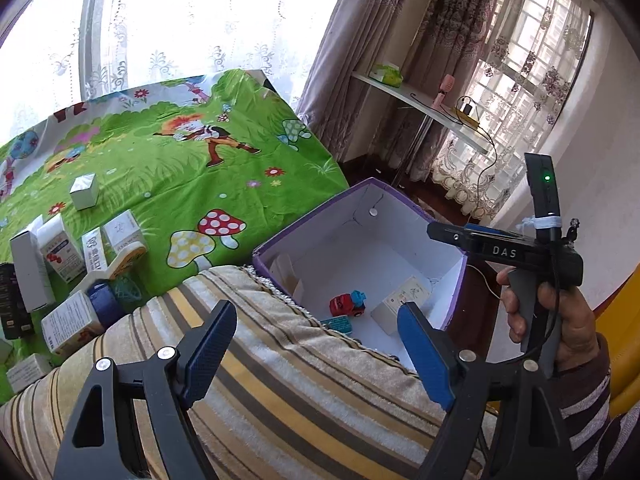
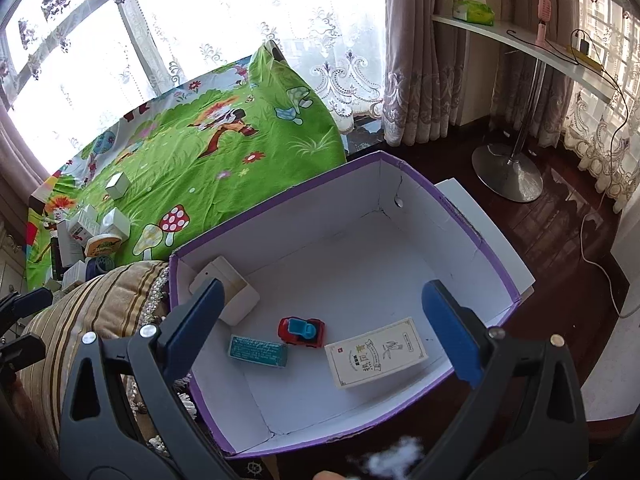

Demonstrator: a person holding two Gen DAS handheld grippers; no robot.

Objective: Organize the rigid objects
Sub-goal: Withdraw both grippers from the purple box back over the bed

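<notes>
Between picks: both grippers, left [image 1: 316, 350] and right [image 2: 320, 328], spread and empty over box [image 2: 472, 236]; next, fetch from cartons [image 1: 68, 252] far left

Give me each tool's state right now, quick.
Left tool: open, holding nothing, above the striped cushion.
Right tool: open, holding nothing, over the purple box.

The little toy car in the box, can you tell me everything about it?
The toy car is small, looks like shiny plastic, with a red body and a blue cab on top. It sits upright on the white floor of the purple box, between a teal packet and a cream carton. Neither open gripper holds it.
</notes>
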